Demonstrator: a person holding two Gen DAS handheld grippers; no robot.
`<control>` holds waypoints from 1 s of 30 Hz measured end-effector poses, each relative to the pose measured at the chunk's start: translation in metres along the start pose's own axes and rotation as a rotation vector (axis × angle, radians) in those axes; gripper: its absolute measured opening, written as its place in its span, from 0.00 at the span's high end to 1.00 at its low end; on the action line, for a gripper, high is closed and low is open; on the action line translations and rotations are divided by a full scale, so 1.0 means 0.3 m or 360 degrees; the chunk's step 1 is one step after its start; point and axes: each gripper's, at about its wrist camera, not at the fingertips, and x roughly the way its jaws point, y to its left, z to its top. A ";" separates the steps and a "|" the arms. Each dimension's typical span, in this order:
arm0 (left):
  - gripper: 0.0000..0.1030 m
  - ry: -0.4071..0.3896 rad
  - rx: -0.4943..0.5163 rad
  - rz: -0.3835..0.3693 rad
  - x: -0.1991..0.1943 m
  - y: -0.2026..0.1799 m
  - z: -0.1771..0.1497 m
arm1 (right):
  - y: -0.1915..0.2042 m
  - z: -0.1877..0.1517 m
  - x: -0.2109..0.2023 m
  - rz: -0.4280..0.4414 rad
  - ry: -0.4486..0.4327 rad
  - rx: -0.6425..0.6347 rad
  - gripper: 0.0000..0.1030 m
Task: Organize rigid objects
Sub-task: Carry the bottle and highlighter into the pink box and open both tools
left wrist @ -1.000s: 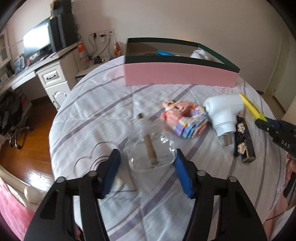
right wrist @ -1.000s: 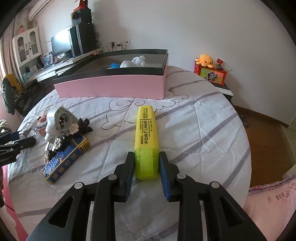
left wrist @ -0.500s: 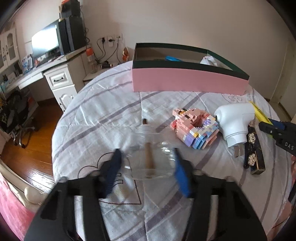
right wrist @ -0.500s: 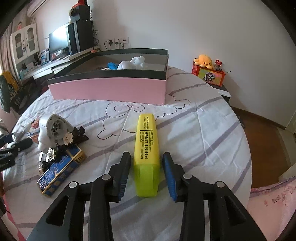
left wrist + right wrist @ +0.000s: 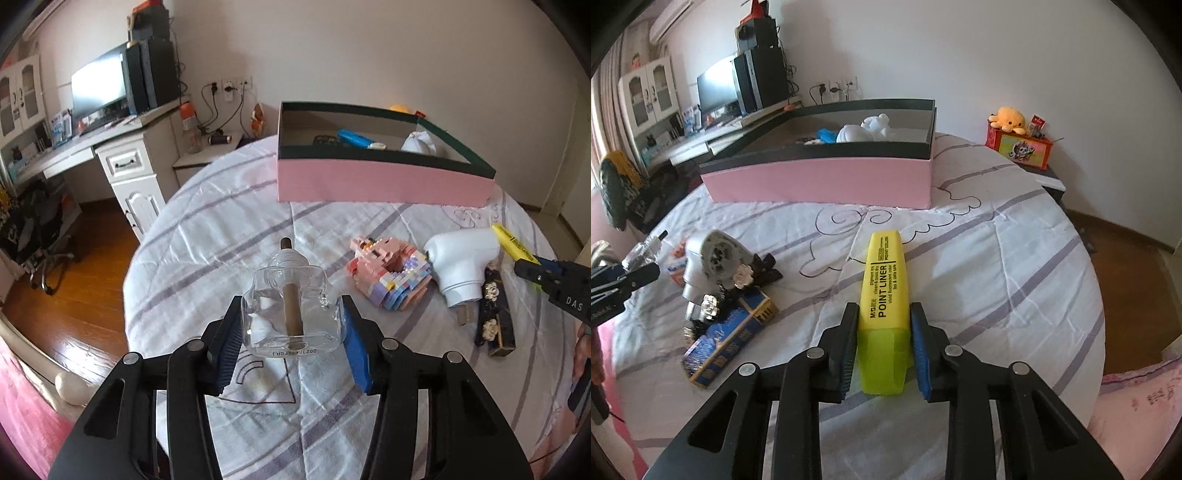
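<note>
Two grippers each carry one item over the striped bedspread [image 5: 1015,266]. At upper centre of both views sits the pink box [image 5: 369,184], the likely destination, partly filled. Lower centre of the left view, the left gripper [image 5: 291,332] has closed in on the clear glass bottle [image 5: 290,314], pads against its sides. Lower centre of the right view, the right gripper [image 5: 882,339] has just narrowed onto the yellow highlighter [image 5: 884,288]. Smooth glass could slip; the long highlighter might pivot or catch the box rim. Box contents are partly hidden by its wall.
</note>
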 end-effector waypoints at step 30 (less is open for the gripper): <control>0.51 -0.0478 0.0270 -0.0060 -0.300 -0.134 0.385 | 0.152 0.286 -0.315 0.0028 -0.0447 -0.0200 0.74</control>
